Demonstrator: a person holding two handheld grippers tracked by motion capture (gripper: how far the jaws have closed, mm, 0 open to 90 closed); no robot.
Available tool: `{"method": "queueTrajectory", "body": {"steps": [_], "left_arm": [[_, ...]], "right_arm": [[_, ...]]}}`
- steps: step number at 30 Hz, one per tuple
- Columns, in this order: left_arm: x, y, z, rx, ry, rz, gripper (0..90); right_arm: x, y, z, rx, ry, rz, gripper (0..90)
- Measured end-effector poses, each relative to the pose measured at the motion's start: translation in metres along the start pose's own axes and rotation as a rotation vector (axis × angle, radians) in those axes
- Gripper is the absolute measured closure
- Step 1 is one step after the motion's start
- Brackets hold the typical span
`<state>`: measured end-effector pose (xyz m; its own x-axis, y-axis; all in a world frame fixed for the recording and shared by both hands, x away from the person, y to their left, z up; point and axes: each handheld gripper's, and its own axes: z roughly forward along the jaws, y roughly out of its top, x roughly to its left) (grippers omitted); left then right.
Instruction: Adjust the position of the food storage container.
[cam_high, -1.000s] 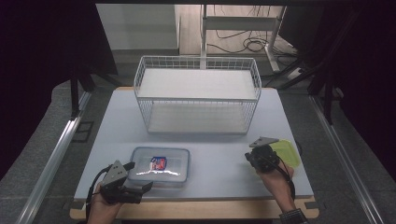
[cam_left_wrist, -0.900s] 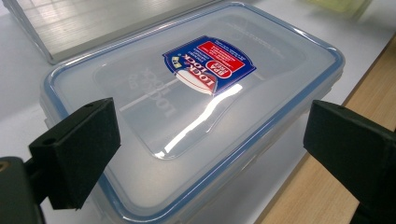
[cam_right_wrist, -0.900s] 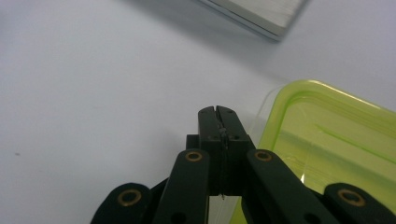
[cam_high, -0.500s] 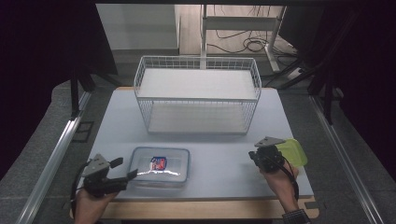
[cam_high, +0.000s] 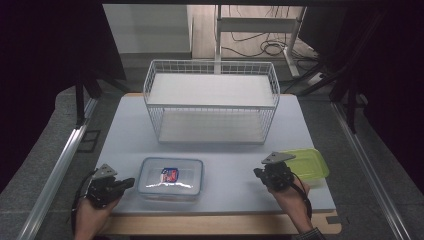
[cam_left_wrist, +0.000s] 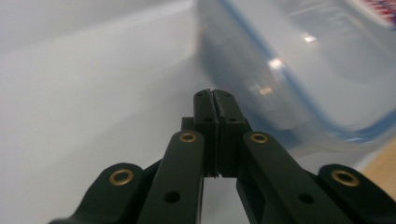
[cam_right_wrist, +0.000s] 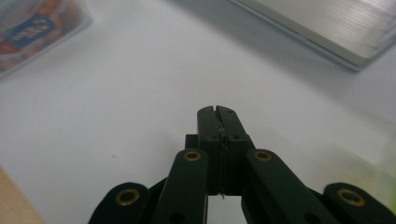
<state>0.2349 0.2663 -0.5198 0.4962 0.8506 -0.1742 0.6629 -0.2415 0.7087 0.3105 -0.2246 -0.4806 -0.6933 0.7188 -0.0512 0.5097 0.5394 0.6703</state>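
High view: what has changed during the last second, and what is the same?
The left gripper drew back leftward off the clear container; its jaws have just been closing, with nothing between them. The right gripper shifted slightly, shut. The container, green lid and wire basket stayed.

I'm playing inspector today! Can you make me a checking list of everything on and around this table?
Surface: pale grey table top, wooden front edge.
Job's things: clear lidded box with a red-blue label, lying flat near the front; green lidded box at the right.
Clutter: white wire basket at the back, nothing seen inside.
Grippers: left gripper shut, just closed, holding nothing, beside the clear box; right gripper shut, holding nothing.
Cables: loose cables on the floor behind.
Surroundings: dark curtains, metal rail.
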Motion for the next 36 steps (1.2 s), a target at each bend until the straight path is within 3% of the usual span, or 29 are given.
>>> {"method": "queueTrajectory", "body": {"steps": [2, 3, 6, 9, 12, 19, 25, 32, 34, 36], "left_arm": [[-0.007, 0.002, 0.005, 0.037, 0.044, 0.036, 89.7], [-0.009, 0.003, 0.005, 0.038, 0.044, 0.04, 89.8], [-0.01, 0.005, 0.007, 0.032, 0.007, 0.023, 89.7], [-0.015, 0.007, 0.01, 0.034, 0.008, 0.034, 89.7], [-0.027, 0.015, 0.02, 0.036, -0.02, 0.058, 89.7], [-0.052, 0.028, 0.038, 0.029, -0.046, 0.118, 89.7], [-0.063, 0.036, 0.048, 0.024, -0.067, 0.139, 89.7], [-0.077, 0.044, 0.059, 0.028, -0.091, 0.191, 89.4], [-0.073, 0.043, 0.058, 0.016, -0.083, 0.182, 81.9], [-0.067, 0.042, 0.055, 0.008, -0.057, 0.164, 64.1]], "right_arm": [[0.006, 0.001, 0.0, -0.002, 0.024, -0.005, 88.8], [0.009, 0.002, 0.001, -0.002, 0.033, -0.011, 88.7], [0.018, 0.003, 0.002, 0.002, 0.058, -0.028, 87.9], [0.024, 0.004, 0.003, 0.005, 0.07, -0.04, 87.9], [0.031, 0.004, 0.002, 0.006, 0.082, -0.045, 87.9], [0.031, -0.002, 0.0, -0.003, 0.097, -0.017, 88.7], [0.03, -0.007, -0.003, -0.006, 0.094, -0.007, 88.0], [0.025, -0.011, -0.006, -0.004, 0.073, -0.002, 87.7], [0.024, -0.012, -0.007, -0.008, 0.067, 0.002, 86.0], [0.022, -0.013, -0.008, -0.007, 0.057, 0.004, 78.2]]}}
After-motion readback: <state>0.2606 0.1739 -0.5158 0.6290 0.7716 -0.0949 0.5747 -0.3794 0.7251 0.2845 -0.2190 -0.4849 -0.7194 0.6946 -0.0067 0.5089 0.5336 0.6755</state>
